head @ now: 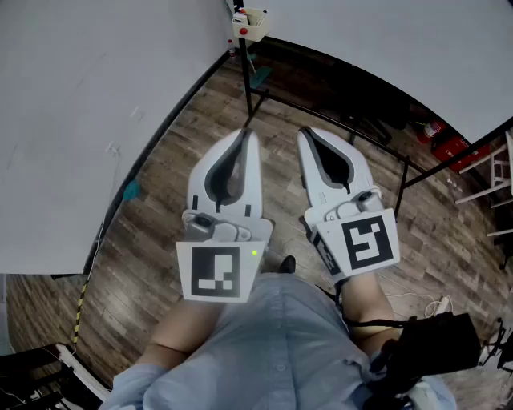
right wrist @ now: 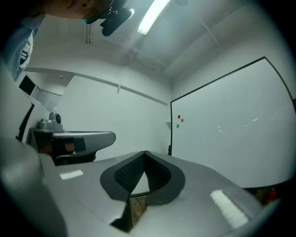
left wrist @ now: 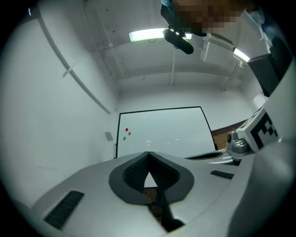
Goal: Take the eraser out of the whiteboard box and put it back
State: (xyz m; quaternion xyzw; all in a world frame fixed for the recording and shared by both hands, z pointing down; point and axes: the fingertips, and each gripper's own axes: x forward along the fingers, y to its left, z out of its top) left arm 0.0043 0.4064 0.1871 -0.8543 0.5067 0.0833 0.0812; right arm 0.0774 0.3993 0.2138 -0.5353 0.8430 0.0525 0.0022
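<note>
Pale blue shirt (head: 280,336) fills the head view's bottom; above it, white left tool (head: 247,138) and right tool (head: 309,136), both closed and empty. Small cream whiteboard box (head: 253,22) sits top centre, well apart, straight up-frame from the left tool; the eraser is probably inside, unseen. Left gripper view: tips together, black-framed whiteboard (left wrist: 162,129) ahead. Right gripper view: tips together, whiteboard at right.

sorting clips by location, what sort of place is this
Probably a plain office or meeting room, though a lab is possible: a big whiteboard stands against white walls, the floor is wood plank, and a strip light runs along the ceiling.
</note>
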